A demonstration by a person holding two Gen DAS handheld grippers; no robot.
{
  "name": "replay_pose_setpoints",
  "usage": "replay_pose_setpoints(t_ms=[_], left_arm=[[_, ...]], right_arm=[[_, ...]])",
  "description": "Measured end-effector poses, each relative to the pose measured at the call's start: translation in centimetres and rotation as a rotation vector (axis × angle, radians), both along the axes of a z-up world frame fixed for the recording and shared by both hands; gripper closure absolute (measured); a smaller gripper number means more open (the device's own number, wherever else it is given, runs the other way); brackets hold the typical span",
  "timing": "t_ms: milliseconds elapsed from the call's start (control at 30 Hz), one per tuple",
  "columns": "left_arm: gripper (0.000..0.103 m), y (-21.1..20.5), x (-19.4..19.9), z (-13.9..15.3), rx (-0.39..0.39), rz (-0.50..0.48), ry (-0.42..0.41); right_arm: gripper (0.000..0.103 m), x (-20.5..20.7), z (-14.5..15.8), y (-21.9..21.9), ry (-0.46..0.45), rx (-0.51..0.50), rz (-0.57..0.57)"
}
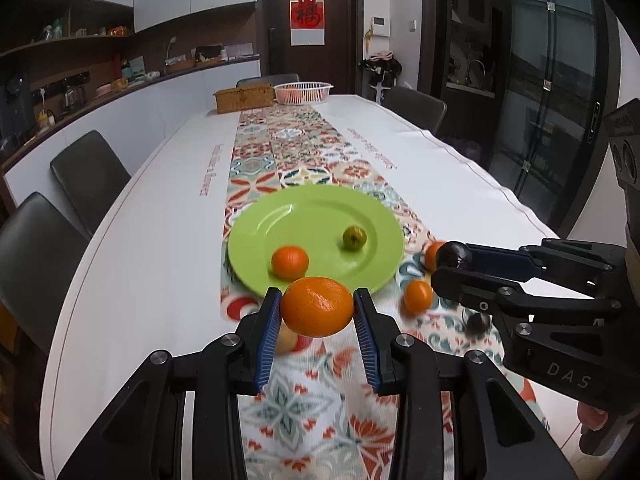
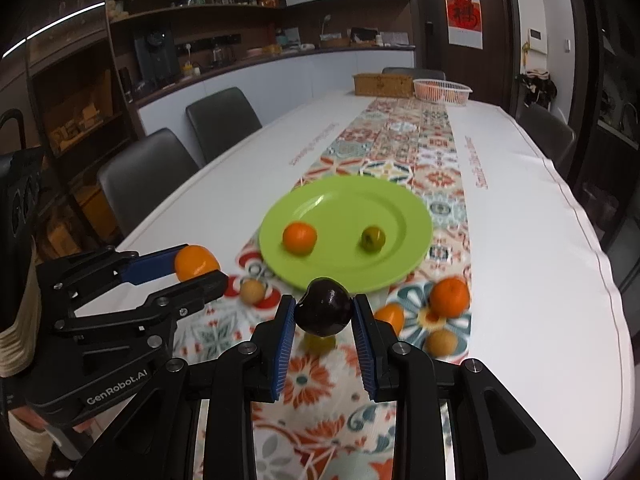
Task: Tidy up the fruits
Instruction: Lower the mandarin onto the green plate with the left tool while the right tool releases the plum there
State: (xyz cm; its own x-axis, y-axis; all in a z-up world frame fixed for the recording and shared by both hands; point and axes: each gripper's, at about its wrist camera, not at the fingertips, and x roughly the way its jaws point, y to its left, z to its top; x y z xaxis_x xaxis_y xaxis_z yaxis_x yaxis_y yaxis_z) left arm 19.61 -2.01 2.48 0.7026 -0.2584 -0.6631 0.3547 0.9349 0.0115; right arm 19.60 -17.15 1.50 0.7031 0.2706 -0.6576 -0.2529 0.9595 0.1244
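A green plate lies on the patterned runner and holds a small orange and a green fruit. My left gripper is shut on an orange, held above the table just short of the plate's near rim. My right gripper is shut on a dark plum, also near the plate's near edge. Loose fruit lies on the runner: oranges, pale round fruits.
A white basket and a wicker box stand at the table's far end. Dark chairs line the left side; more chairs stand on the right. A small dark fruit lies under my right gripper.
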Motion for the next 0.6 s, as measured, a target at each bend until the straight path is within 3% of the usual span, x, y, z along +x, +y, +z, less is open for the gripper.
replay_pose_setpoints(t_ms=[600], left_arm=[[0.067, -1.1, 9.1, 0.5, 0.02, -0.01, 0.023]], right_arm=[[0.073, 9.6, 1.0, -0.7, 0.026, -0.002, -0.02]])
